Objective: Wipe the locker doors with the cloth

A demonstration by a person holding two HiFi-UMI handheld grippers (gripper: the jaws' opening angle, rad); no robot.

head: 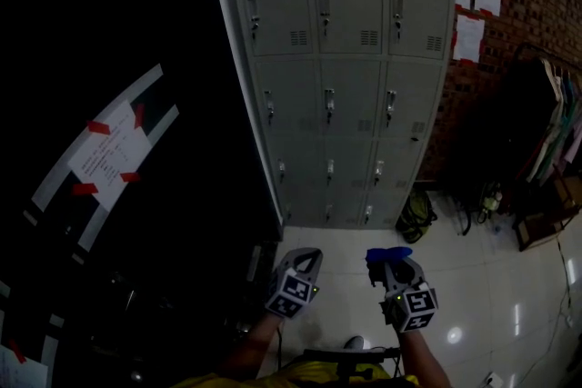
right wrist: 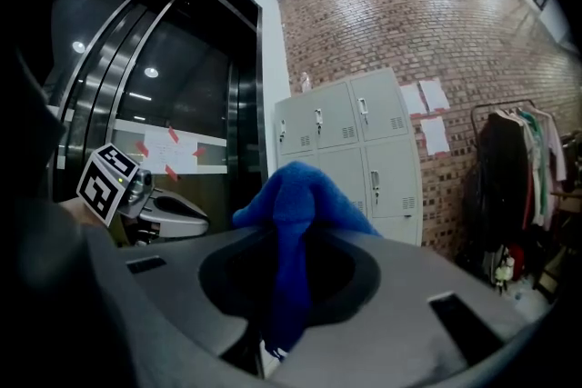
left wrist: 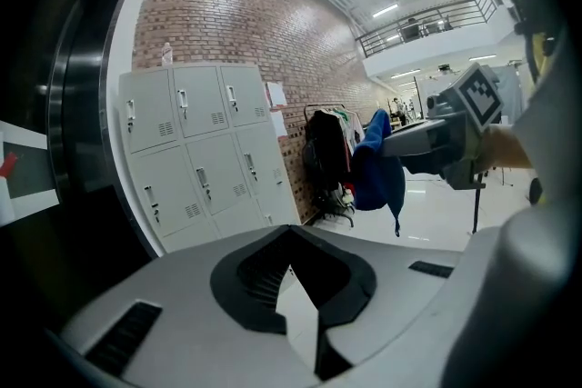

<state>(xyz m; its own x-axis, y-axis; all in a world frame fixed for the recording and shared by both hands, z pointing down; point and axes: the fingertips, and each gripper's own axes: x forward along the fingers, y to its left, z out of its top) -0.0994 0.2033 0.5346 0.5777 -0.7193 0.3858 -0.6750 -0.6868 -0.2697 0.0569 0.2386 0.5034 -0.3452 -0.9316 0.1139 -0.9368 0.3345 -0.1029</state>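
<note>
Blue fluffy cloth (right wrist: 293, 213) sits pinched in the clenched right gripper (head: 393, 261), bunched up ready for wiping, well short of the grey metal locker doors (head: 341, 86) ahead. The left gripper (head: 305, 261) hangs beside it, jaws together on nothing, apparently spare.

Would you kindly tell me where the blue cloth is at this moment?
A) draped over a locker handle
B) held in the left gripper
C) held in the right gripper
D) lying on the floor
C: the blue cloth is pinched between the jaws of the right gripper, while the left gripper holds nothing.
</note>
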